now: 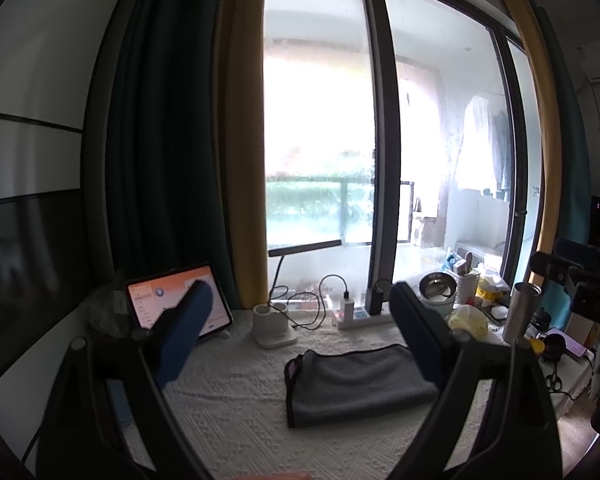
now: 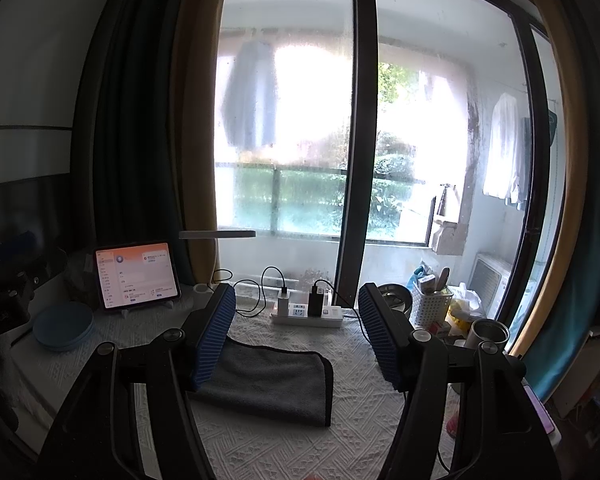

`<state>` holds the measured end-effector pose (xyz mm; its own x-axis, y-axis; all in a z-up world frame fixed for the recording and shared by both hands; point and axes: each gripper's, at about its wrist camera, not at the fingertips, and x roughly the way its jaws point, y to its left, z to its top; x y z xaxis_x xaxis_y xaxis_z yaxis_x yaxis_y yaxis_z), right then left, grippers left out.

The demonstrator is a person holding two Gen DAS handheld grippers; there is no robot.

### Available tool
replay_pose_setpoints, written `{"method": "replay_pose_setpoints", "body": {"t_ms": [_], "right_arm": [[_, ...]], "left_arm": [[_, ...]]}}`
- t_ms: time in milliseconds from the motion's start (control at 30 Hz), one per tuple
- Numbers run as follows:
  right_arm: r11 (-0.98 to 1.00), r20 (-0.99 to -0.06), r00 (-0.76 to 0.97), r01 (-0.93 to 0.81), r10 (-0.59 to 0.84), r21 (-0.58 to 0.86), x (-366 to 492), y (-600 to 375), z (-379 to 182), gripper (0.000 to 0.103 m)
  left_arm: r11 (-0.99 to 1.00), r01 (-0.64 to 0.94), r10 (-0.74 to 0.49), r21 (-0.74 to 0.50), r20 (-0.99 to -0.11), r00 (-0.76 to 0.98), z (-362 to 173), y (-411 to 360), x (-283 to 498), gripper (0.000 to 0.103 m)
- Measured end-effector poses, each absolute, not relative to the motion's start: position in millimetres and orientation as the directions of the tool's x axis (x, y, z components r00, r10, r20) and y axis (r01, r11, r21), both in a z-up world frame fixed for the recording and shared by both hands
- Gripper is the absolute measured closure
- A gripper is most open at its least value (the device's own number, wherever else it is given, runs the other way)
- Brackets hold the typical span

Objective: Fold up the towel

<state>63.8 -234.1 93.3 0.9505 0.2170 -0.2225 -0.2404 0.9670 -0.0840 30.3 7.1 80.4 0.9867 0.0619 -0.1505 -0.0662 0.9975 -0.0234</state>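
Your left gripper [image 1: 300, 336] and right gripper [image 2: 296, 336] hover wide open and empty above the folded grey towel [image 2: 264, 384], its long axis running left-right between them.

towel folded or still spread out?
Folded. The towel lies on the table as a compact, doubled rectangle with layered edges showing at one end. Both grippers, left and right, are open above it, apart from it.

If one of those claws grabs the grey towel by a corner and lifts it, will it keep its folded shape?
Probably not. The grey towel looks soft and thick, with rounded folded edges, so it would likely droop and unfold. It seems light, lying flat on the textured tablecloth, whose weave may keep it from sliding. Both the left gripper and right gripper are open, holding nothing.
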Motion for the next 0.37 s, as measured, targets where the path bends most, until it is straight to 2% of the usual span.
{"method": "replay_pose_setpoints", "body": {"t_ms": [367], "right_arm": [[0.966,-0.225,0.949,-0.244,0.22,-0.085,64.3,-231.9,91.0,0.036]], "left_arm": [[0.999,-0.04,0.036,-0.022,-0.16,0.986,77.5,2.0,34.6,0.012]]}}
